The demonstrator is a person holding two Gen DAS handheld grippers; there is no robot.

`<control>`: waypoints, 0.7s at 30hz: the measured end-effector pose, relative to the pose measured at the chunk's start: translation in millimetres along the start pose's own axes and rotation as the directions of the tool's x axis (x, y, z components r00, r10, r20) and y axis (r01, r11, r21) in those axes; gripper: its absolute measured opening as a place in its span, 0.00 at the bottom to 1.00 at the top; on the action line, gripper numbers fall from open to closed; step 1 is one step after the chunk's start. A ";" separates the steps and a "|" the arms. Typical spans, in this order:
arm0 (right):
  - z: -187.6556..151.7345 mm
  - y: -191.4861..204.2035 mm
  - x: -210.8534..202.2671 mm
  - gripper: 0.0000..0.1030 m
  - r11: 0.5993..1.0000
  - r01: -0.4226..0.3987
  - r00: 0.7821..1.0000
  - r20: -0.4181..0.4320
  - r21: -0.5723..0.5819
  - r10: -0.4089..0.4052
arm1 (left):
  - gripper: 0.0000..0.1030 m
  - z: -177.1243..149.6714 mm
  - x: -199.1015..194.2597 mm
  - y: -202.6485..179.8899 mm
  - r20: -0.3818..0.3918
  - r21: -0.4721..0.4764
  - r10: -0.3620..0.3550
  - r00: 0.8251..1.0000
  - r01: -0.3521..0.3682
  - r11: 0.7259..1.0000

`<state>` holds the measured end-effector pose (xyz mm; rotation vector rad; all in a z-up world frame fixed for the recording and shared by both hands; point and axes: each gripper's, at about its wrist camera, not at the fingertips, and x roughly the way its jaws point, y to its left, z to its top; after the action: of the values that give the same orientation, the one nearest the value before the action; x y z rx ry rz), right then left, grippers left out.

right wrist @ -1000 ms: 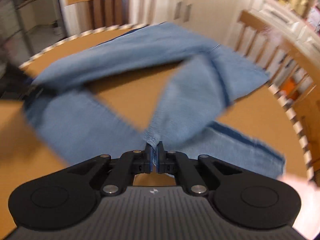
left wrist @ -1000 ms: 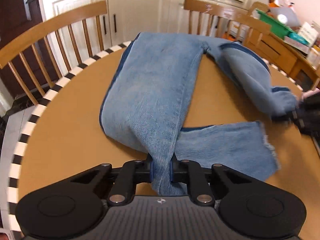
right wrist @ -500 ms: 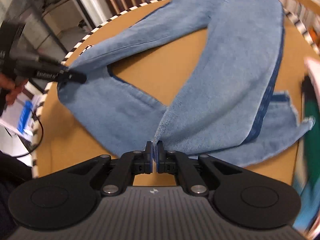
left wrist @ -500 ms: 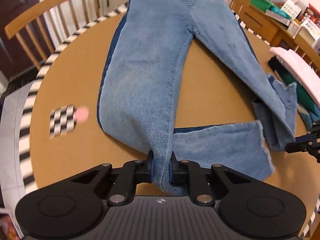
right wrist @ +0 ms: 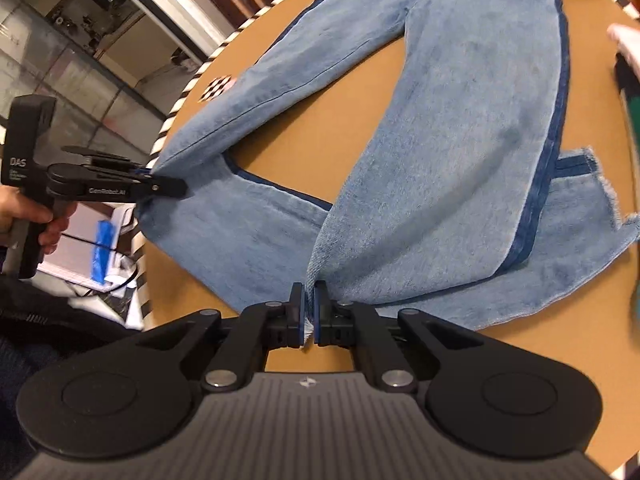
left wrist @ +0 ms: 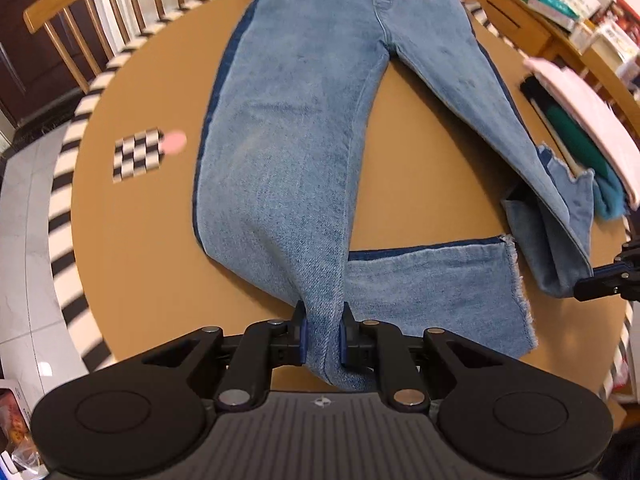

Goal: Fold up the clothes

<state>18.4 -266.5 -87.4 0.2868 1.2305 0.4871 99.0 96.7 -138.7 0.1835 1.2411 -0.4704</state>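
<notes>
- The jeans (left wrist: 288, 128) lie spread on the round desk (left wrist: 152, 232), waistband at the far edge and both legs running toward the cameras.
- Each leg is doubled back at its lower part, so a frayed hem (left wrist: 516, 292) lies flat on the desk under the raised fold.
- The left tool (left wrist: 323, 336) is clamped on the fold of one leg, denim bunched between its blue pads.
- The right tool (right wrist: 307, 312) pinches the fold of the other leg with only a thin edge of cloth between its nearly closed pads.
- A checkered marker (left wrist: 138, 156) sits on the desk beside the jeans.
- Folded clothes (left wrist: 580, 120) are stacked at the desk's right edge, next to one leg's hem.
- A wooden chair (left wrist: 92, 12) stands beyond the desk.
</notes>
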 end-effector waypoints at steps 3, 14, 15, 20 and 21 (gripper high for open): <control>-7.8 -3.6 -7.6 0.09 1.000 -0.020 0.999 -0.028 0.020 0.021 | 0.16 -11.9 0.9 0.8 -0.044 0.001 -0.006 0.999 0.006 1.000; 48.9 -24.1 -118.4 0.60 0.976 0.218 0.939 0.274 -0.008 -0.207 | 0.63 68.3 -69.4 48.0 0.177 0.037 -0.156 0.972 0.152 0.988; 67.4 -31.3 -125.1 0.60 0.965 0.261 0.912 0.328 -0.003 -0.245 | 0.69 89.0 -79.8 51.8 0.264 0.075 -0.151 0.953 0.136 0.988; 172.8 -81.7 -125.2 0.59 0.922 0.350 0.760 0.525 0.164 -0.382 | 0.83 215.7 -49.6 70.2 0.487 0.166 -0.095 0.868 0.014 0.986; 190.4 -98.9 -120.9 0.59 0.918 0.328 0.745 0.537 0.224 -0.397 | 0.82 240.8 -30.5 74.6 0.469 0.152 -0.091 0.879 0.021 0.988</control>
<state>188.3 -403.1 27.2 0.2570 0.6869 -0.0287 332.6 78.0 -40.9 0.1417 0.7302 -0.6141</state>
